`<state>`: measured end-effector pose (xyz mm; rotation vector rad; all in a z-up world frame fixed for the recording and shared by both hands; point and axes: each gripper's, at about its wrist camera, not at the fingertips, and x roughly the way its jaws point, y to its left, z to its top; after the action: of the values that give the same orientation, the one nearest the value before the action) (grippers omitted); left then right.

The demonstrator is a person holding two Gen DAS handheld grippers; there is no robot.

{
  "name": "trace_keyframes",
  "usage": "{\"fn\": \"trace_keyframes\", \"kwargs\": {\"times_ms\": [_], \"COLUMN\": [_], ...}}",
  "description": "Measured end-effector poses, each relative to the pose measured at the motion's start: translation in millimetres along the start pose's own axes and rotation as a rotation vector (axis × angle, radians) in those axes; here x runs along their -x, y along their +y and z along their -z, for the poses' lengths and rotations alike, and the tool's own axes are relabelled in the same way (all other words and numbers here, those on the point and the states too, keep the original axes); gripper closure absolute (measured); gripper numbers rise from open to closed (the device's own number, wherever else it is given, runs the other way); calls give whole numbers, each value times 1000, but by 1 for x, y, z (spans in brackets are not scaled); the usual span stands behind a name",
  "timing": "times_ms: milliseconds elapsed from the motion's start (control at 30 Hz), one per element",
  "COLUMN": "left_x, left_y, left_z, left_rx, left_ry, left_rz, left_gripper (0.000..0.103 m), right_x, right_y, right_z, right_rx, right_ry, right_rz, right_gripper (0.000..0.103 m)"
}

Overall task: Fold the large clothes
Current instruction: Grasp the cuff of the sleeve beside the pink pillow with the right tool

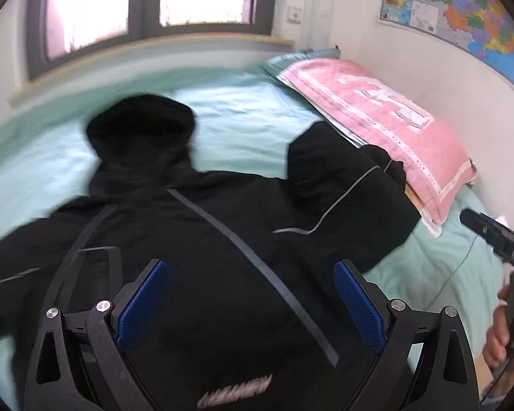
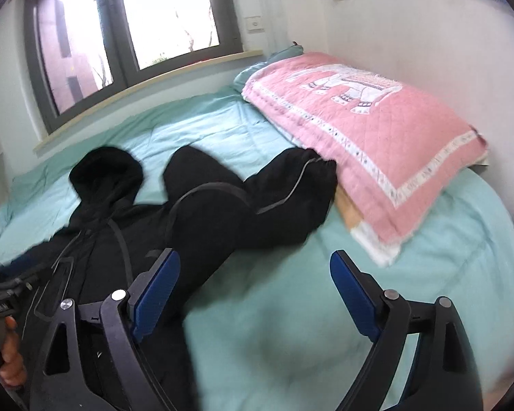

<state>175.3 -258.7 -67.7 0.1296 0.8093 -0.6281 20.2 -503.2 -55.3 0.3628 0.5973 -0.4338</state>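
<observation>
Hovering: left gripper (image 1: 250, 267) wide | right gripper (image 2: 253, 263) wide | black jacket (image 1: 222, 239) print unreadable

A bed (image 2: 291, 308) under a pale green sheet fills the room's middle, set against white walls (image 2: 411, 34). Behind it a grey-framed window (image 2: 126, 34) glows with daylight above a light sill. A pink quilted pillow (image 2: 377, 137) lies by the wall, and what seems a coloured map (image 1: 462, 3) hangs above.
</observation>
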Motion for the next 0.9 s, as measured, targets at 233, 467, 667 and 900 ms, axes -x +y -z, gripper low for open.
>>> {"fn": "trace_keyframes", "kwargs": {"times_ms": [233,467,667,900], "left_x": [-113,-180,-178,-132], "left_y": [-18,-26,-36,-65], "left_z": [-9,17,23,18], "left_rx": [22,7,-20,-74], "left_ry": [89,229,201,104], "left_rz": [39,27,6,44], "left_gripper": [6,6,4,23], "right_x": [-100,-183,-227,-133], "right_y": [-66,-98,-95,-88], "right_z": [-46,-49,-44,-63], "right_rx": [-33,-130,-127,20], "right_ry": [29,144,214,6], "right_rz": [59,21,-24,58], "right_gripper": [18,23,63,93]}}
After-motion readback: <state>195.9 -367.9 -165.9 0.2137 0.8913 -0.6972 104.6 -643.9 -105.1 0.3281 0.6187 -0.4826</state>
